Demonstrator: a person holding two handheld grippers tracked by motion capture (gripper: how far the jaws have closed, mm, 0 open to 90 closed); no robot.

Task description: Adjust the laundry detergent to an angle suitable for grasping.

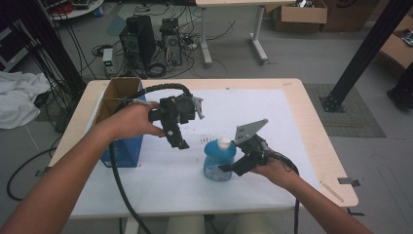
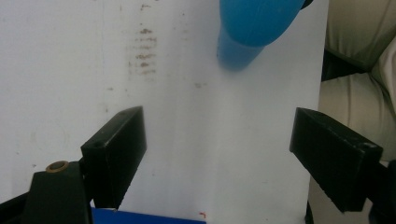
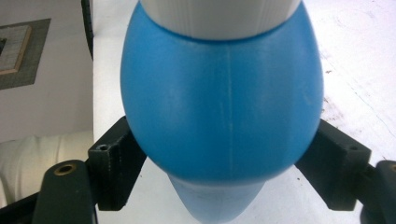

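A blue plastic bottle (image 1: 216, 160) with a white cap (image 1: 224, 142) stands upright on the white mat near the table's front. My right gripper (image 1: 223, 167) comes in from the right, and its black jaws sit against both sides of the bottle's rounded body (image 3: 222, 102), gripping it. My left gripper (image 1: 180, 142) hangs above the mat to the bottle's left and points down. Its jaws stand wide open with nothing between them (image 2: 217, 140). In the left gripper view the blue bottle (image 2: 254, 23) lies beyond the open jaws, apart from them.
An open cardboard box with blue sides (image 1: 122, 124) stands at the table's left edge, just behind my left hand. The white mat (image 1: 282, 126) covers most of the wooden table. A thick black cable (image 1: 119, 183) trails from the left gripper over the front edge.
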